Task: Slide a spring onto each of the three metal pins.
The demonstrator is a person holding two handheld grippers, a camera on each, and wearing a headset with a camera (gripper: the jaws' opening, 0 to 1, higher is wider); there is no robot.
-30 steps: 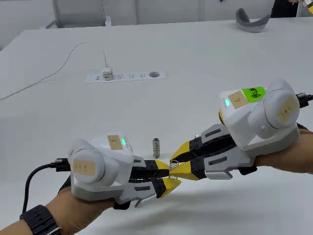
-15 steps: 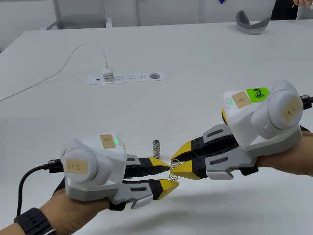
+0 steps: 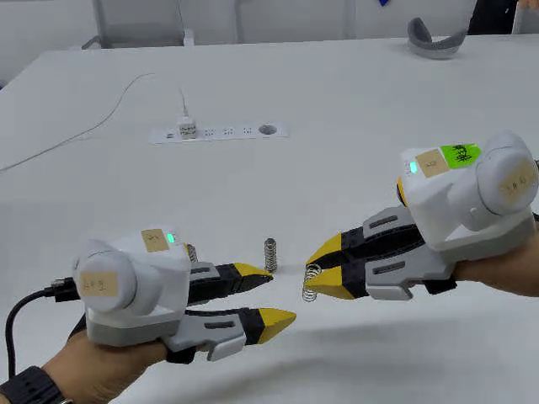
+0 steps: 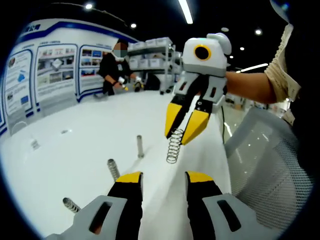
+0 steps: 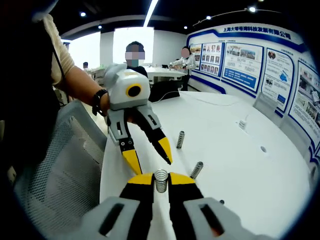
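My right gripper (image 3: 310,276) has its two yellow tips pressed together on a spring (image 3: 311,288). The tips pinch the spring near one end. The rest of it sticks out past the tips and points down at the white table (image 3: 354,109). I cannot tell if its low end touches the table.

In the right gripper view I look straight at the round end of the spring, and it sits right between my two tips.

My left gripper (image 3: 282,296) is spread wide, with nothing between its tips. It is near the spring but apart from it. In the left gripper view the spring hangs from the right gripper just ahead of my own open tips and a little above them.

A pin with a spring on it (image 3: 269,254) stands up straight on the table. In the head view it is a bit further back than the tips of both grippers, in the gap between them. The spring I hold is just to the right of that pin and does not touch it.

A second pin with a spring (image 3: 192,252) peeks out from behind the left gripper's white body.

In the left gripper view three pins stand in a row on the table. The far one (image 4: 140,146) is too blurry for me to tell if it has a spring.
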